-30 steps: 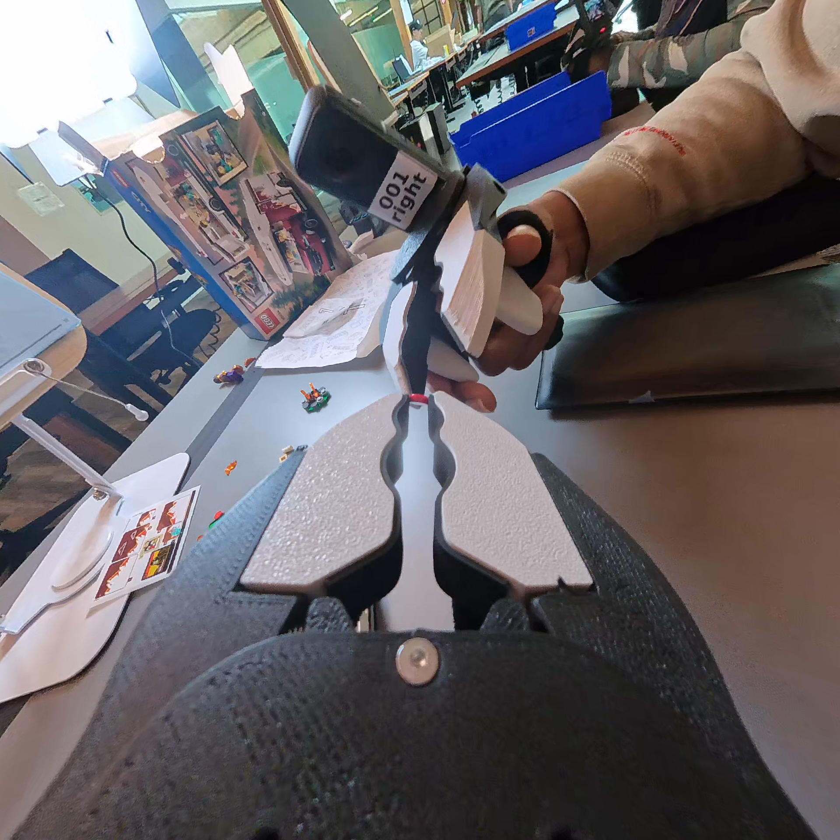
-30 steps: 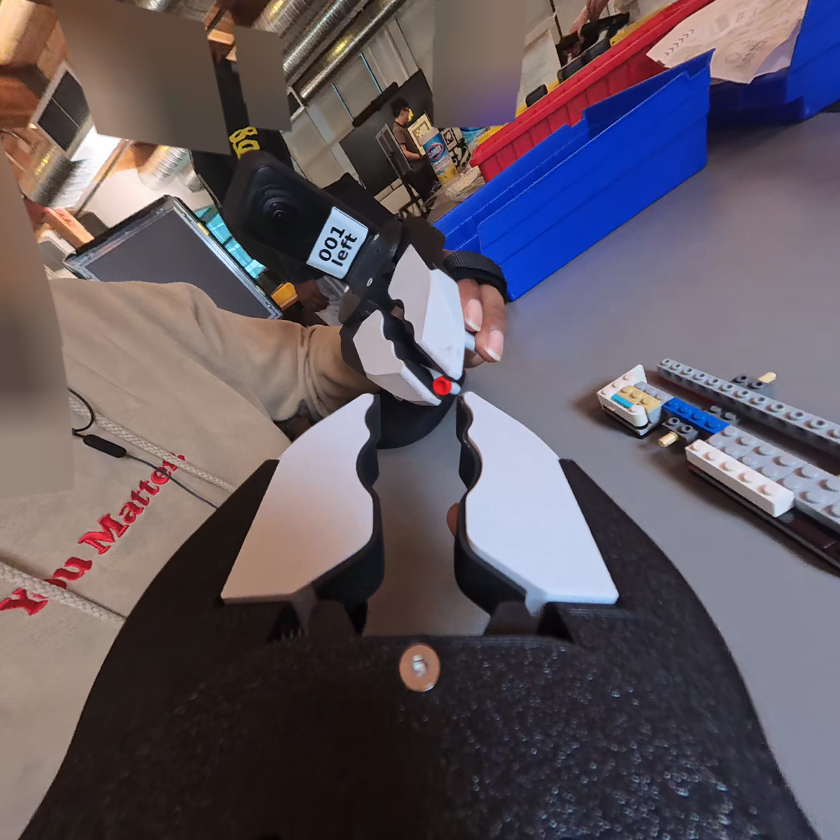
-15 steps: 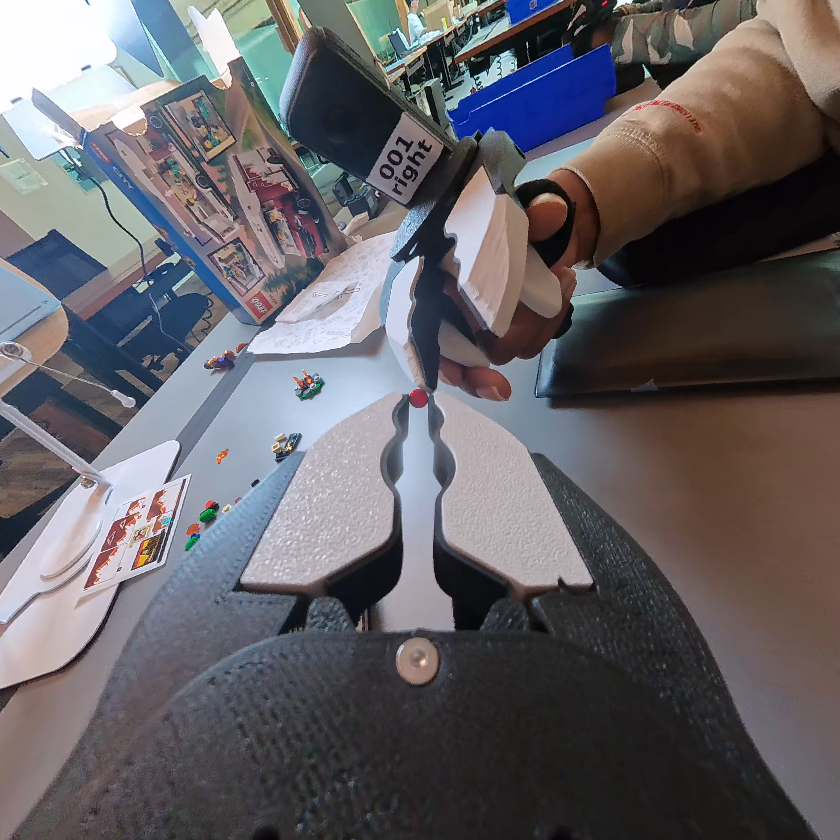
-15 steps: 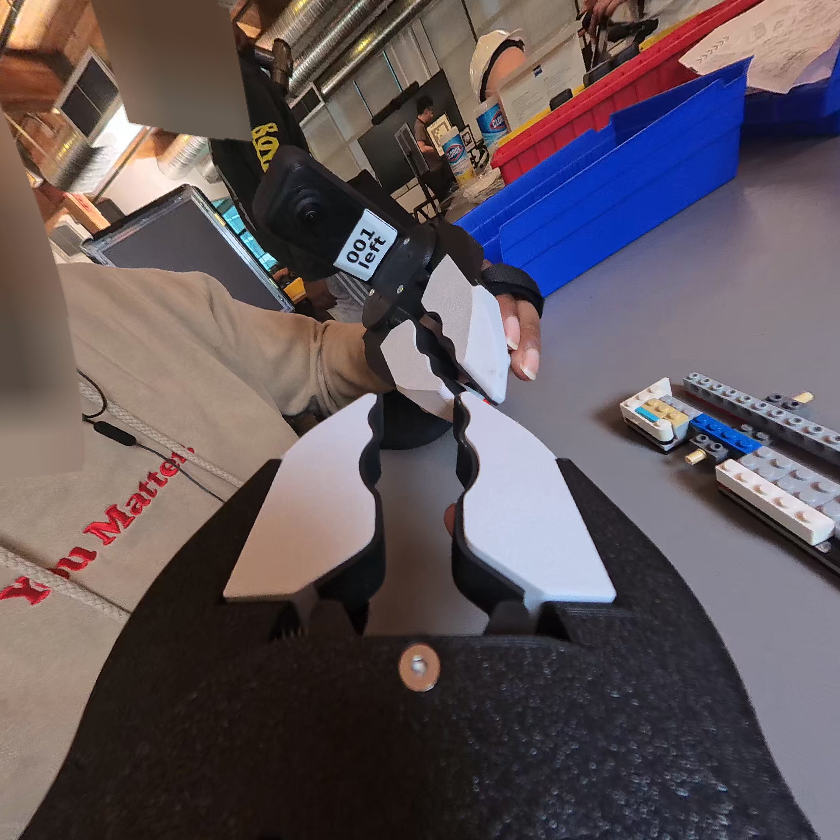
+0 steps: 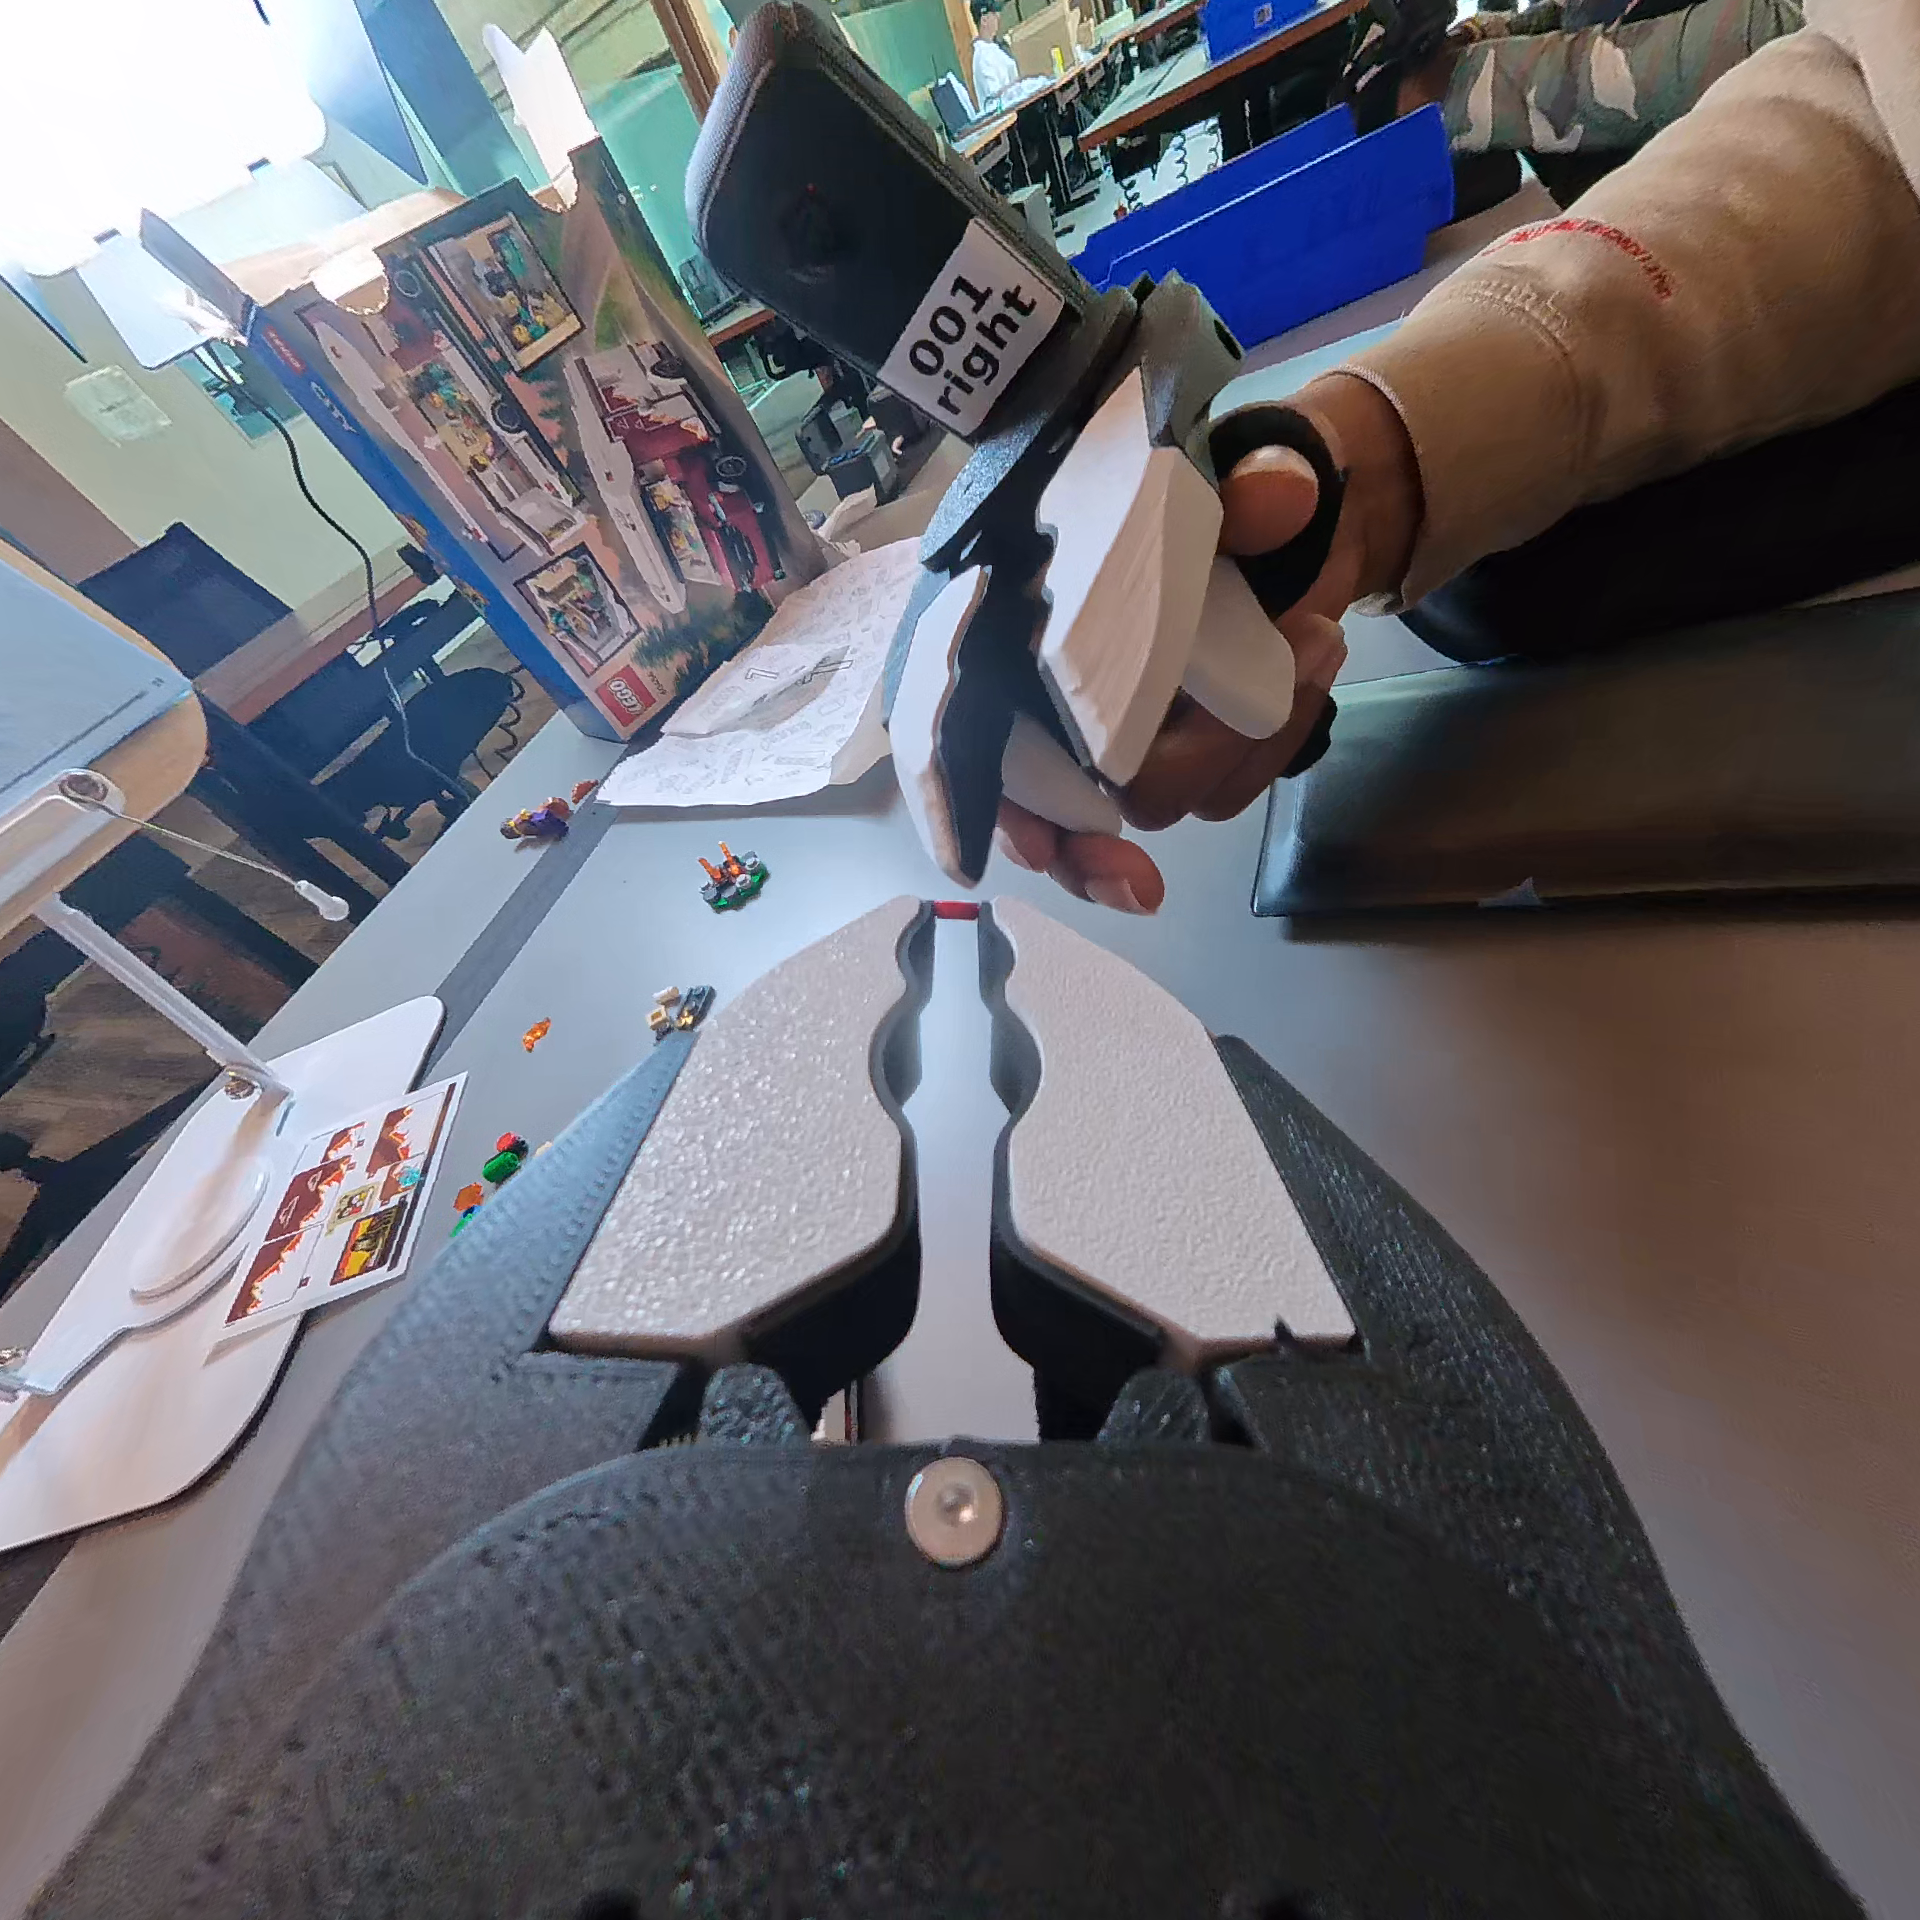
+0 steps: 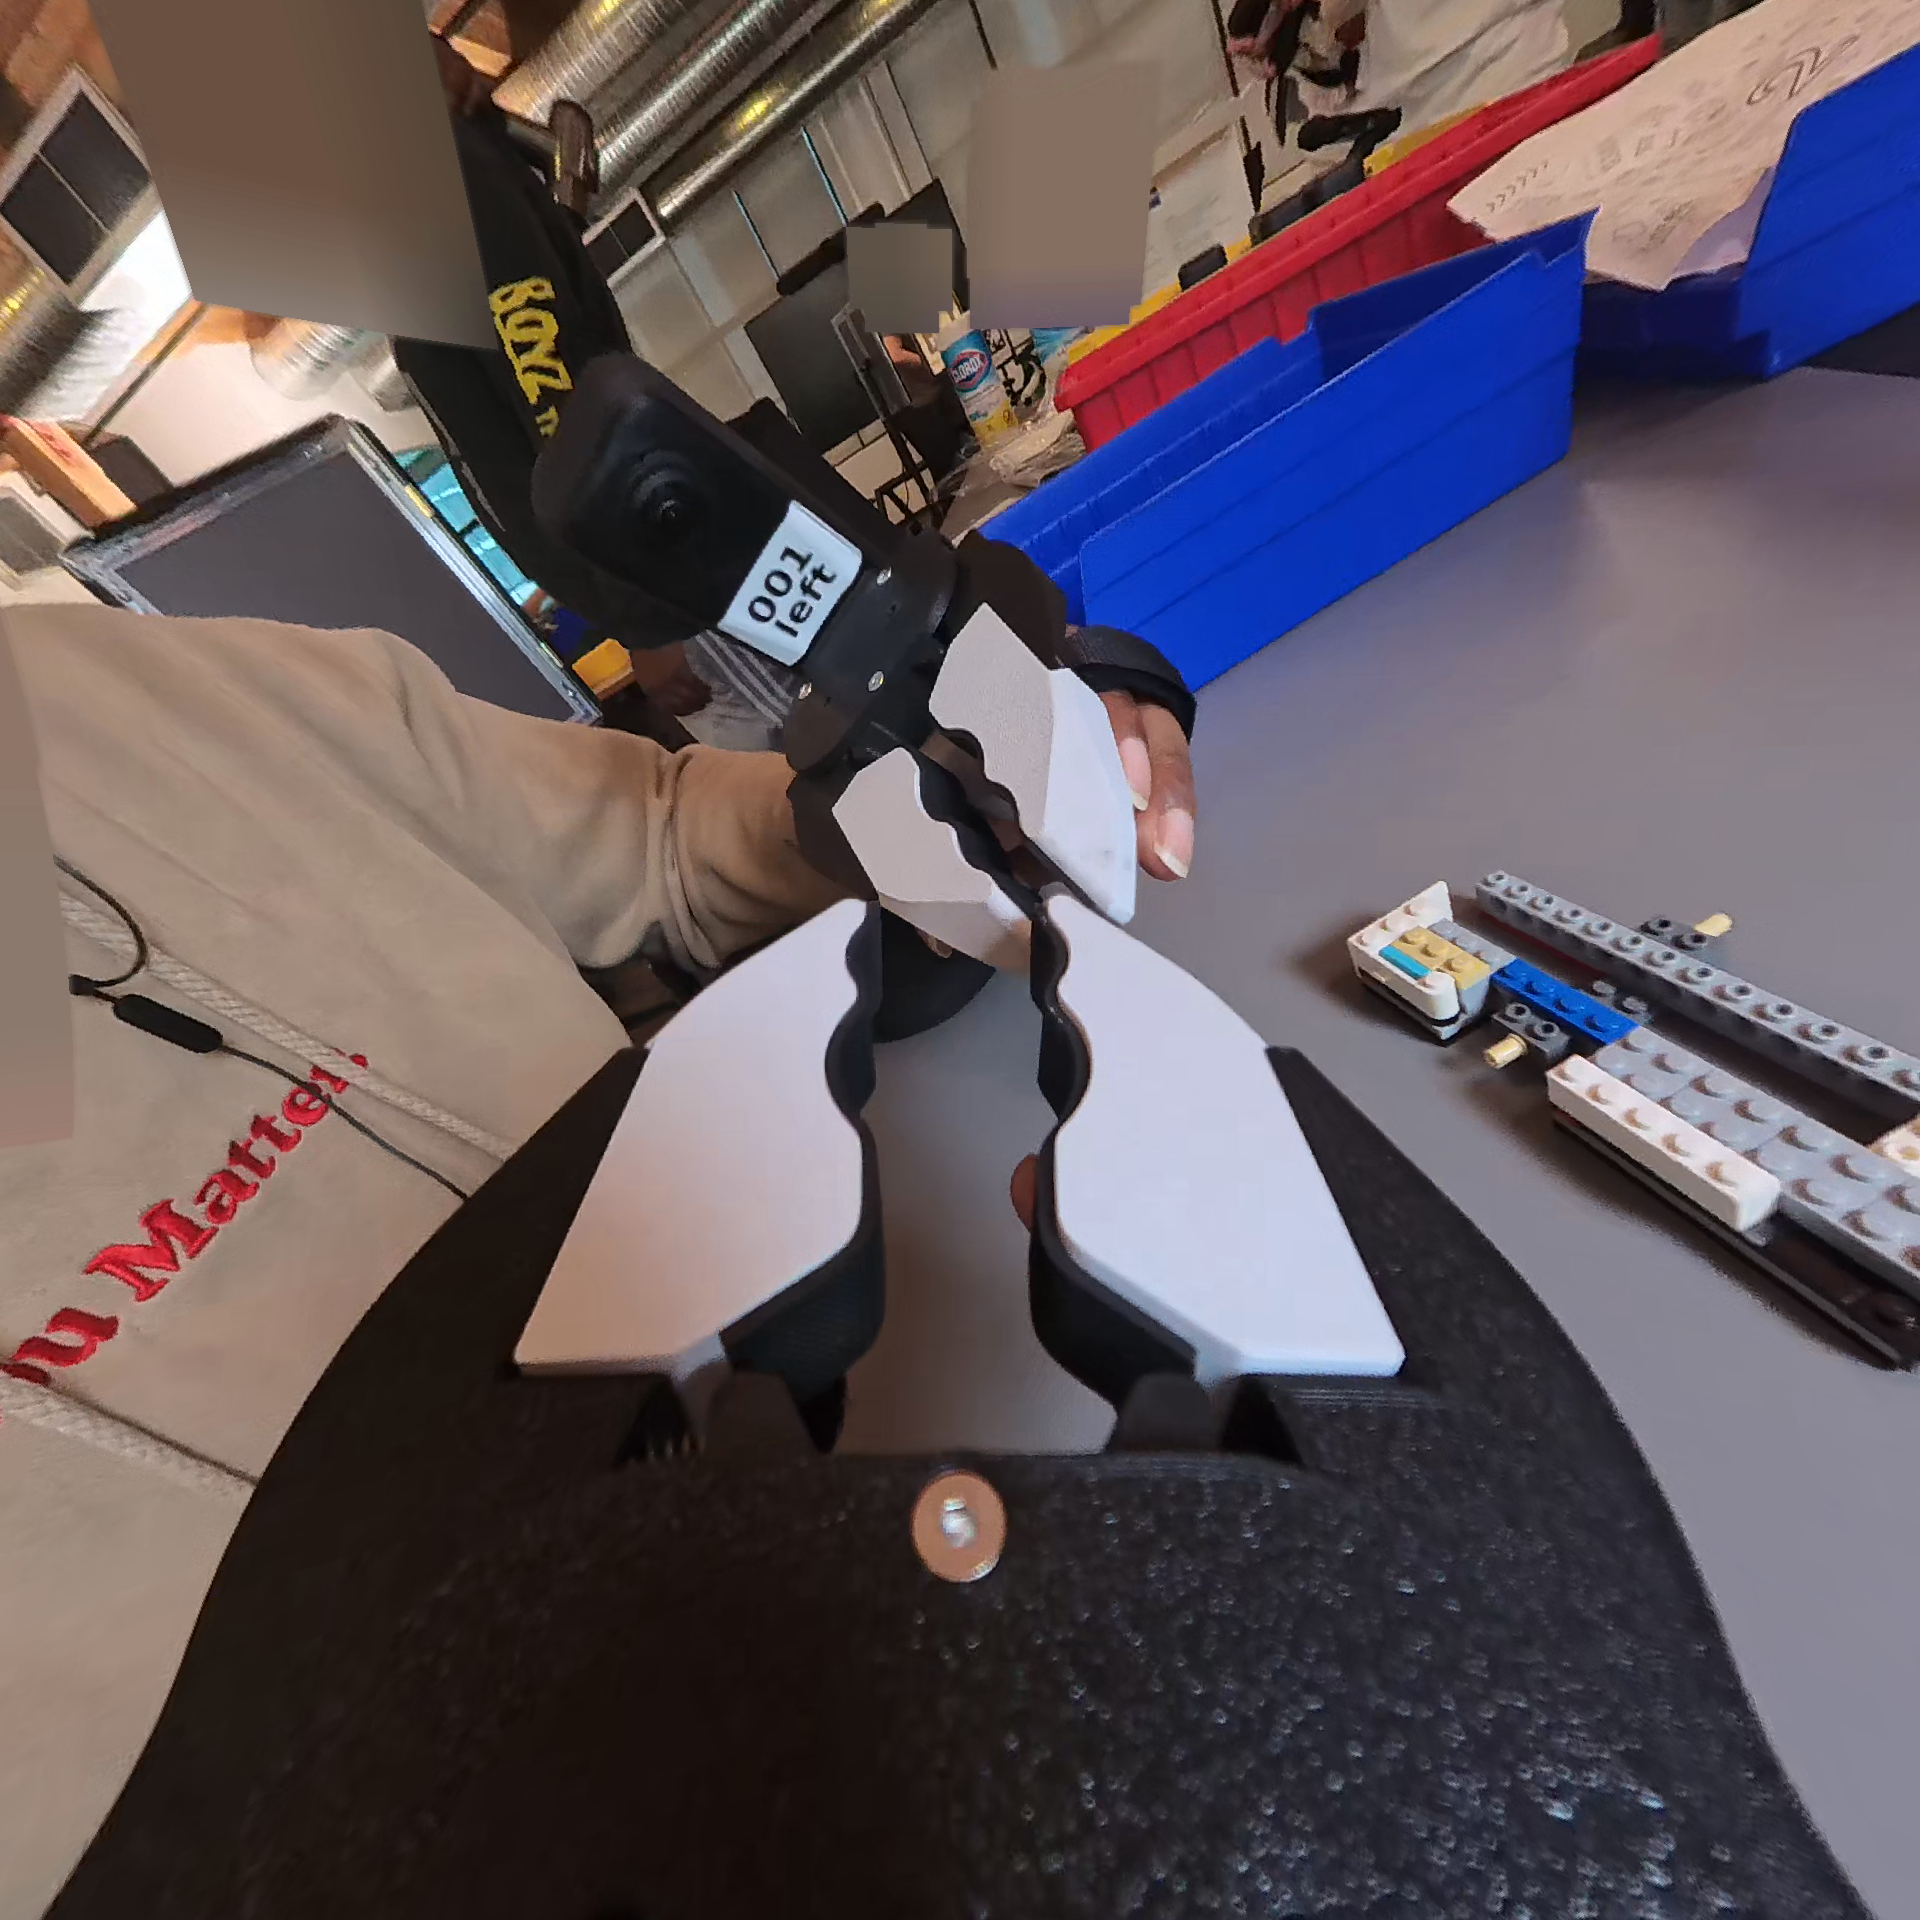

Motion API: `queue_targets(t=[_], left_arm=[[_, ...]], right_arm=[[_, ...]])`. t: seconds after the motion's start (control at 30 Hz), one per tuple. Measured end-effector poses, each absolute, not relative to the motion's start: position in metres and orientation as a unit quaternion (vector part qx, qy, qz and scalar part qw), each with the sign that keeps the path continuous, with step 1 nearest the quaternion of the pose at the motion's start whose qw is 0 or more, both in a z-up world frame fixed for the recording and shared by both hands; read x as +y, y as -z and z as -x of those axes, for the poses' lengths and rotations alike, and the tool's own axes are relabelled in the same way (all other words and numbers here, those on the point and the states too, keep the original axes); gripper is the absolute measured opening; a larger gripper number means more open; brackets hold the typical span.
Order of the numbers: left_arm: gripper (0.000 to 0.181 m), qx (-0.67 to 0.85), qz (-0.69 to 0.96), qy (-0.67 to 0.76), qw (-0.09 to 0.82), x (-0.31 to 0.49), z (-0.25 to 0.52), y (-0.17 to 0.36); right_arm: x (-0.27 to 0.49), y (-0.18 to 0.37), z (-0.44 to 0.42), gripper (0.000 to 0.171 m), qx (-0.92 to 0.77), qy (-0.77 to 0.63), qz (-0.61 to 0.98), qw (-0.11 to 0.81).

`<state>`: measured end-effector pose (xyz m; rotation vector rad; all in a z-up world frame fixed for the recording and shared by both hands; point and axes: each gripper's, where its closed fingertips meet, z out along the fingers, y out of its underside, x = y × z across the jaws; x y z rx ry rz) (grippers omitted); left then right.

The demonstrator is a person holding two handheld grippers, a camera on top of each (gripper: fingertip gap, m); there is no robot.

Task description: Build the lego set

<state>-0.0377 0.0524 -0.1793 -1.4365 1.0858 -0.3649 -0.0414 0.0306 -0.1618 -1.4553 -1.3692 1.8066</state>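
Lego build (image 6: 1704, 1081) cut off at right edge — partly unseen

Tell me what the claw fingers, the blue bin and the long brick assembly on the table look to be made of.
Left claw fingers: likely 3D-printed plastic, matte white with a pebbled grain, on ribbed black bodies. It pinches a small red piece.
Blue bin: moulded hard plastic, smooth with a slight sheen and stepped walls.
Brick assembly: glossy rigid plastic, with studded tops catching highlights.
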Motion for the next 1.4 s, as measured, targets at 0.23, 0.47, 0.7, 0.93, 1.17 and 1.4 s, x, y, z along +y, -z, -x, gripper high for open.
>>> queue_targets(t=[0.23, 0.47, 0.7, 0.93, 1.17, 1.4], left_arm=[[0.008, 0.458, 0.603, 0.105, 0.644, 0.057, 0.043, 0.167], [0.008, 0.467, 0.588, 0.002, 0.661, 0.064, 0.043, 0.167], [0.008, 0.479, 0.582, -0.043, 0.656, 0.065, 0.041, 0.170], [0.013, 0.480, 0.606, -0.021, 0.634, 0.067, 0.042, 0.180], [0.034, 0.485, 0.735, 0.187, 0.436, 0.047, 0.045, 0.239], [0.038, 0.521, 0.745, 0.133, 0.394, 0.045, 0.030, 0.275]], right_arm=[[0.056, 0.168, 0.045, 0.024, -0.446, -0.624, 0.592, 0.247], [0.056, 0.163, 0.051, 0.018, -0.426, -0.583, 0.622, 0.302], [0.059, 0.168, 0.053, 0.008, -0.428, -0.558, 0.633, 0.323], [0.063, 0.174, 0.052, 0.008, -0.447, -0.537, 0.637, 0.326], [0.063, 0.220, 0.030, 0.008, -0.686, -0.333, 0.570, 0.304], [0.048, 0.257, 0.031, 0.008, -0.776, -0.243, 0.517, 0.270]])
